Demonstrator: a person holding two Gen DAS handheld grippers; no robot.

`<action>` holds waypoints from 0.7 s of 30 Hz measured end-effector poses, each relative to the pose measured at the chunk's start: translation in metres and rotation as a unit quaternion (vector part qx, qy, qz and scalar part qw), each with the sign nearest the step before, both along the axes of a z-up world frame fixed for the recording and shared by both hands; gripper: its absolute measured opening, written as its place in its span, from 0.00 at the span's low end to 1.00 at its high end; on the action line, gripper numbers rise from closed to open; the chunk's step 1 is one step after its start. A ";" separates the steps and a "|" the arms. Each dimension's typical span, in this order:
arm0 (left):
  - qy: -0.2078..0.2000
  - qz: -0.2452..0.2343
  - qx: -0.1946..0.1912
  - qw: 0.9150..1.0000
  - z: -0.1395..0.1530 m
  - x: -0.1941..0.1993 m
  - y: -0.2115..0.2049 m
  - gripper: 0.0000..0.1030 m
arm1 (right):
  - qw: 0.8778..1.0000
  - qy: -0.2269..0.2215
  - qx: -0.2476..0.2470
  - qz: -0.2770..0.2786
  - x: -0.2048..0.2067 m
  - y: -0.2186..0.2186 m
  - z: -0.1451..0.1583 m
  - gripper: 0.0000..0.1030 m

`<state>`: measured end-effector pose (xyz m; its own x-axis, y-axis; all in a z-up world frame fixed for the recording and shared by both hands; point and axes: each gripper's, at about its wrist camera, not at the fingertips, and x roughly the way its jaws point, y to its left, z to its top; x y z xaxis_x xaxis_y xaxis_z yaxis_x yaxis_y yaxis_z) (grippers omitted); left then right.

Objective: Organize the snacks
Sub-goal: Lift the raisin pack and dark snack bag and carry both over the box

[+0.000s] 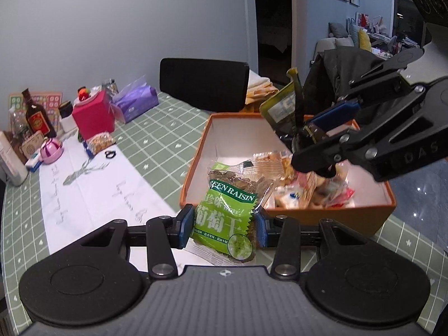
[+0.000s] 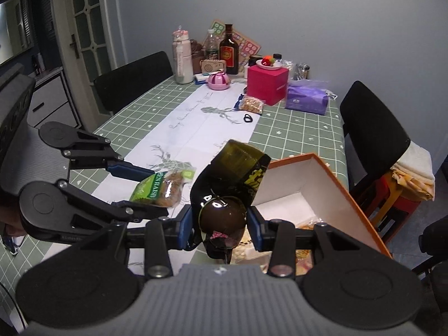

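On a green checked tablecloth (image 1: 156,128) by a grey wall, the left gripper (image 1: 224,225) clamps a raisin packet (image 1: 228,212) beside the orange box (image 1: 196,162), the right gripper (image 2: 219,225) a dark pouch (image 2: 232,173) (label unreadable).

Liquor bottle (image 2: 229,49), pink box (image 2: 267,84) — purple tissue pack (image 2: 307,99) beside it.

Left claw (image 1: 224,225) and right claw (image 2: 219,225) both angled downward, each clamped around a packet.
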<state>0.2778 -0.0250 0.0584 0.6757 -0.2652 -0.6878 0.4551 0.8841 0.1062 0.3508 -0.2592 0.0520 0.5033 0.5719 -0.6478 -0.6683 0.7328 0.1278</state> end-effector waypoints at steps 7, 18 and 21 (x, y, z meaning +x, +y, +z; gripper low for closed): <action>-0.007 -0.010 0.006 1.000 0.005 0.017 -0.023 0.49 | 1.000 0.001 -0.001 -0.014 0.009 -0.010 -0.002 0.39; -0.001 -0.006 0.018 1.000 -0.003 0.041 -0.036 0.49 | 0.999 0.020 -0.009 -0.039 0.037 -0.016 -0.018 0.39; 0.001 -0.008 0.025 1.000 -0.007 0.047 -0.041 0.49 | 0.998 0.029 -0.013 -0.050 0.047 -0.018 -0.025 0.39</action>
<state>0.3246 -0.0656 0.0517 0.6700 -0.2418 -0.7019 0.4696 0.8703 0.1484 0.3974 -0.2774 0.0271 0.5188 0.5027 -0.6915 -0.5839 0.7992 0.1429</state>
